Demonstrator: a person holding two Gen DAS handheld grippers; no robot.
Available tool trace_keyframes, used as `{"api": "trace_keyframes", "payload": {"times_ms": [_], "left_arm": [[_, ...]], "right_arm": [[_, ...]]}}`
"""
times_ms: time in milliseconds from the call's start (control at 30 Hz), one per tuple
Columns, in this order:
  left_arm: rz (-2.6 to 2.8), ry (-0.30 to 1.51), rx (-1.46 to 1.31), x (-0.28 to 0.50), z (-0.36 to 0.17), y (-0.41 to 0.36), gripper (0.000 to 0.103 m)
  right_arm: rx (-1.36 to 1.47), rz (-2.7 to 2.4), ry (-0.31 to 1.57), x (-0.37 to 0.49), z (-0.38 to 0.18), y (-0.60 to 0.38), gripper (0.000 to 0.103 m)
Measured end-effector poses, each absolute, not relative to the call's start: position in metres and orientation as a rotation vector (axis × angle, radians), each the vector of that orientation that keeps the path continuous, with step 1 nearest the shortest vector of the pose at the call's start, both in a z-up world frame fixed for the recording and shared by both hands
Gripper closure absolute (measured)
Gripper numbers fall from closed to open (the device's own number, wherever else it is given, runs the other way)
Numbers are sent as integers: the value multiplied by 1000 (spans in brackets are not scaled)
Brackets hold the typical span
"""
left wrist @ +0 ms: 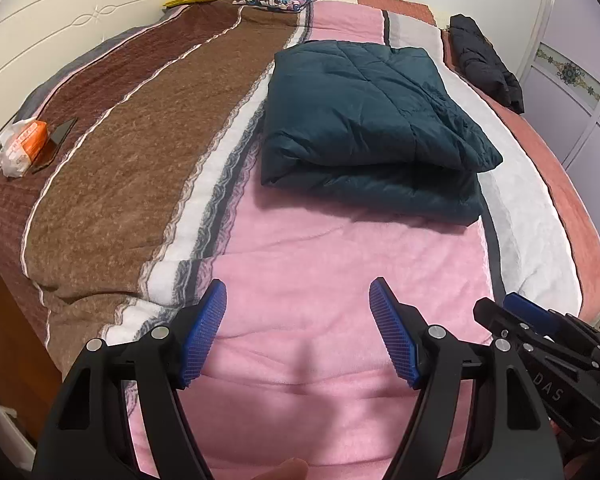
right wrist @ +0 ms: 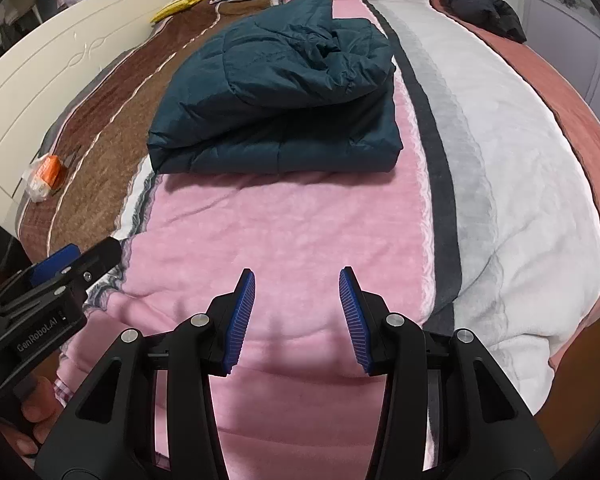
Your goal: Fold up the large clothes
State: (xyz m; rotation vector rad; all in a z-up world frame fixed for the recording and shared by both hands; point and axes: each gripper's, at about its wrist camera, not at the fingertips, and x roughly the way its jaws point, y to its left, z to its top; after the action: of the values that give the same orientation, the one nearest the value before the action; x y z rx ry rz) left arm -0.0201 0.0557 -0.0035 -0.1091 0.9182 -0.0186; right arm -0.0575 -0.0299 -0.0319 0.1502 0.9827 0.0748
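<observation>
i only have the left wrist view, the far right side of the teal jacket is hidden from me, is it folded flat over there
Observer: No. In the right wrist view the teal jacket has a rumpled hood-like bunch on top at its far right end, not flat.
Operator: is my right gripper holding anything, i only see its side
Observer: No. The right gripper is open, nothing between its blue pads, only the pink blanket beneath.
Operator: anything behind the headboard on my left
Observer: Yes. Past the white headboard, the right wrist view shows clothes hanging in the top left corner, too blurred to identify.
</observation>
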Motion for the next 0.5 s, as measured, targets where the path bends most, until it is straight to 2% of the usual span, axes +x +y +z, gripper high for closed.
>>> {"api": "trace_keyframes", "payload": {"times_ms": [500], "left_arm": [[-6,953,-78,-11,-13,48,36]], "right_arm": [[141,82,999,-49,-44,-34,59]]}}
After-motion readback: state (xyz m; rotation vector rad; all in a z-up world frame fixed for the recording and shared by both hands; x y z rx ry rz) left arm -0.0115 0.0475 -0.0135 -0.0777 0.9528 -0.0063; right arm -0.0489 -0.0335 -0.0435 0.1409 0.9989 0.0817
